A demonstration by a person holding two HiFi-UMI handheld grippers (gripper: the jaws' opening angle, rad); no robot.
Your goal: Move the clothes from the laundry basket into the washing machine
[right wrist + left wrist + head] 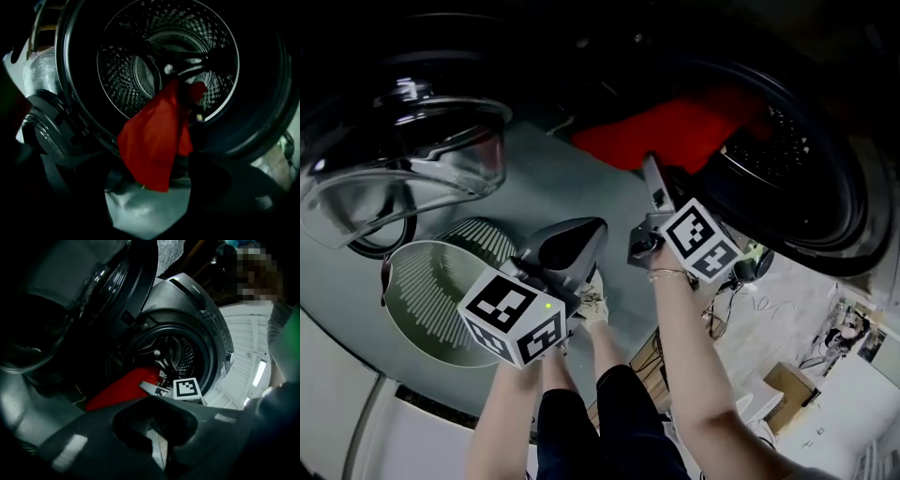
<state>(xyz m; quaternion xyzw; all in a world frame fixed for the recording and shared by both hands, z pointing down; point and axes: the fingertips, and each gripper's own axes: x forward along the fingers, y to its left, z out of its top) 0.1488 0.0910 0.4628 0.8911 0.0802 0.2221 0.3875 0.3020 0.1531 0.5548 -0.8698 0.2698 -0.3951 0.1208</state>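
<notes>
while the head view shows one red cloth (675,131) draped over the washing machine (839,220) drum's lip, half in, the ribbed white plastic laundry basket (441,281) below the drum shows no clothes, so little seems left. in the left gripper view, the left gripper (152,401) has its matte dark jaws together on nothing, short of the drum. in the right gripper view, the right gripper (152,199) has jaws apart at the drum's rim, the limp cloth's hem hanging between them, perforated steel behind.

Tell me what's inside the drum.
A red cloth lies partly in the drum, its lower end hanging out over the rim. Bare perforated wall shows around it. Anything under the cloth is covered.
</notes>
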